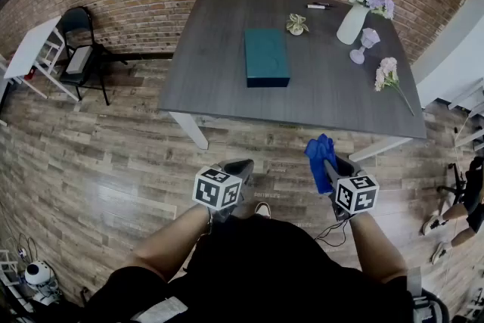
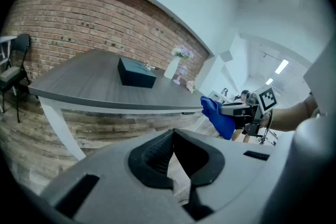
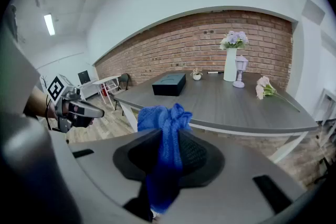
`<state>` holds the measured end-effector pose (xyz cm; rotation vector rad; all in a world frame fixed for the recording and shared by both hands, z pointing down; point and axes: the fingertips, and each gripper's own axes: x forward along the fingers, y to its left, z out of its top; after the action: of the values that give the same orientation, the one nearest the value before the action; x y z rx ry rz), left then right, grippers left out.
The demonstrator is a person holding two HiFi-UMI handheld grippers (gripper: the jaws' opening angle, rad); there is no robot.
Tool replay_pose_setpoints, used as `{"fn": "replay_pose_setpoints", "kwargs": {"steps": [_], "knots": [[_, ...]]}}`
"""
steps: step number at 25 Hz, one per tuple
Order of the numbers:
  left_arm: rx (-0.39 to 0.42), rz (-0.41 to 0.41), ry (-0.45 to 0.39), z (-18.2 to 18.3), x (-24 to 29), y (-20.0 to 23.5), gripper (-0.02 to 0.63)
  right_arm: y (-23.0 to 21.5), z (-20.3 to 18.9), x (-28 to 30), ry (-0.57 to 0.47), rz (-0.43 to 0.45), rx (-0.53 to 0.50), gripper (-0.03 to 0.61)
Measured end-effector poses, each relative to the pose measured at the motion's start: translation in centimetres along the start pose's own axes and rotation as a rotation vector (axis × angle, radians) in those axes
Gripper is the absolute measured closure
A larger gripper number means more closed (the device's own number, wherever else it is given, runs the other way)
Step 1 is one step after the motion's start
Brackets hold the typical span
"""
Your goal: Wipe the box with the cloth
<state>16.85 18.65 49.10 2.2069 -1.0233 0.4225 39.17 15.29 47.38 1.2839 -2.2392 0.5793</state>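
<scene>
Right gripper view shows your right gripper (image 3: 168,139) pinching the blue cloth (image 3: 164,117), soft and floppy; keep it bunched. Your left gripper (image 2: 174,136) is closed on nothing. Beyond, the teal box (image 1: 266,57) lies on the table (image 1: 204,83), probably rigid; steady its side.

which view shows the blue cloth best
The right gripper view: the blue cloth fills the centre, pinched in the jaws of the right tool. The head view shows only a small bunch above that tool; the left gripper view shows it from the side, farther off.
</scene>
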Motion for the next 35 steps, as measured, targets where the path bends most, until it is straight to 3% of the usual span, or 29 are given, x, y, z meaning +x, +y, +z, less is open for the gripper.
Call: {"fn": "replay_pose_setpoints", "kwargs": {"steps": [10, 18, 21, 27, 32, 35], "knots": [[-0.039, 0.018, -0.017, -1.9, -8.0, 8.1, 0.607, 10.7, 1.3, 3.4, 0.010, 0.001, 0.020, 0.482], [-0.014, -0.029, -0.032, -1.8, -10.9, 11.1, 0.607, 17.4, 4.2, 5.5, -0.041, 0.025, 0.035, 0.482], [-0.015, -0.063, -0.037, -0.9, -10.7, 11.1, 0.607, 17.8, 4.8, 6.5, -0.025, 0.039, 0.013, 0.482], [0.011, -0.048, 0.010, 1.1, -7.5, 12.7, 0.607, 15.9, 6.7, 11.1, -0.006, 0.074, -0.002, 0.480], [0.045, 0.007, -0.003, 6.1, -5.0, 15.5, 0.607, 15.0, 10.9, 15.9, -0.024, 0.164, -0.048, 0.480], [0.045, 0.044, -0.023, 9.3, -3.5, 17.3, 0.607, 14.9, 13.1, 18.4, -0.010, 0.225, -0.155, 0.480]]}}
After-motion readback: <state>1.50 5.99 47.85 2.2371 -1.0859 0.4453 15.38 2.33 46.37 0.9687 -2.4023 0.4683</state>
